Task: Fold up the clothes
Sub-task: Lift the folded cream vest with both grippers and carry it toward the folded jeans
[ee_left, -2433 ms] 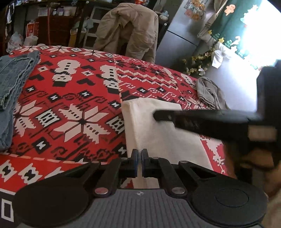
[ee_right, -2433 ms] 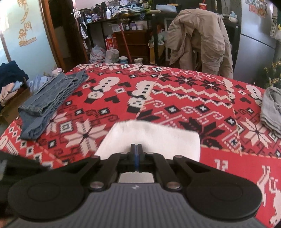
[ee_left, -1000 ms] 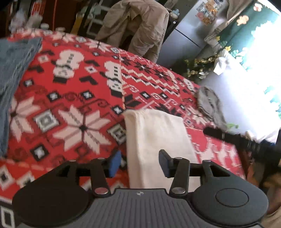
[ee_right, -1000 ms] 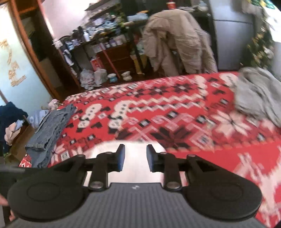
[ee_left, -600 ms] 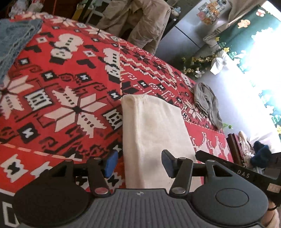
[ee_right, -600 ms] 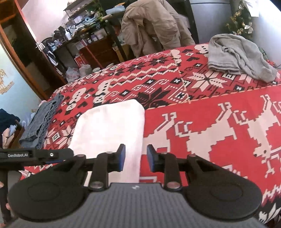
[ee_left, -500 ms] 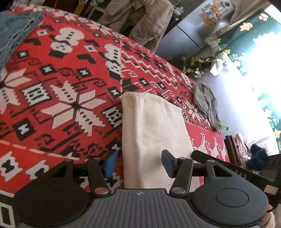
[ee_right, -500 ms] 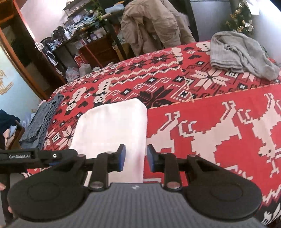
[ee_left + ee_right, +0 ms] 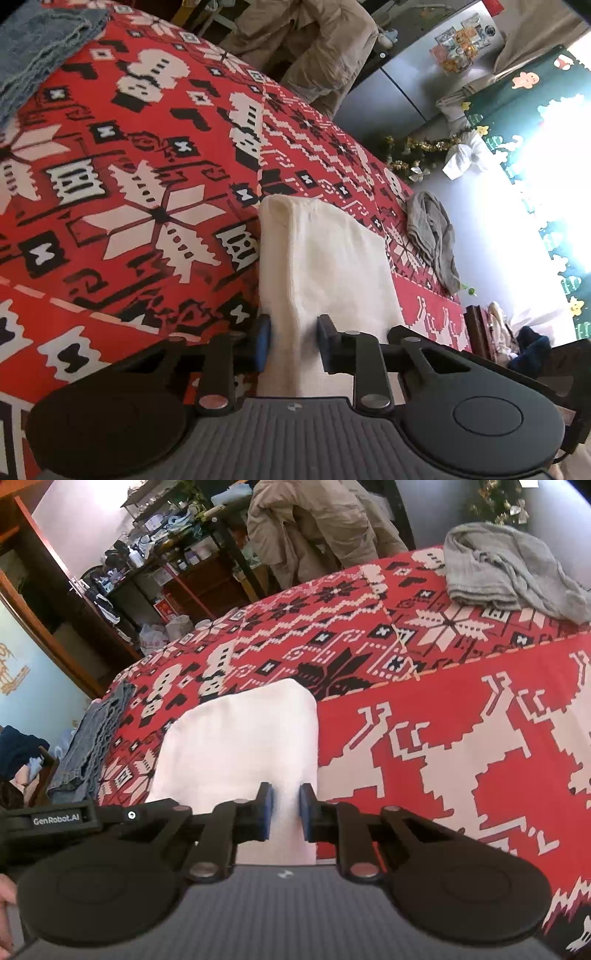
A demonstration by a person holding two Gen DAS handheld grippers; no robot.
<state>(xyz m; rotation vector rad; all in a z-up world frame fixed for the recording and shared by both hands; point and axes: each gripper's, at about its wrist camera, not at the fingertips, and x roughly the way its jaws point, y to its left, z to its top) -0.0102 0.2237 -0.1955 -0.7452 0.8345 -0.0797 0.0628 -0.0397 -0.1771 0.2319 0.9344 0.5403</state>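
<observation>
The white cloth (image 9: 325, 266) lies at the near edge of the table (image 9: 110, 184), already folded into a thick, soft oblong with rounded far corners. At least one fold appears to remain. The left gripper (image 9: 293, 341) and right gripper (image 9: 284, 812) are each closing, jaws narrow, over the cloth's near end. Jeans (image 9: 92, 738) lie folded at the left edge; a crumpled grey garment (image 9: 509, 572) waits at the far right.
</observation>
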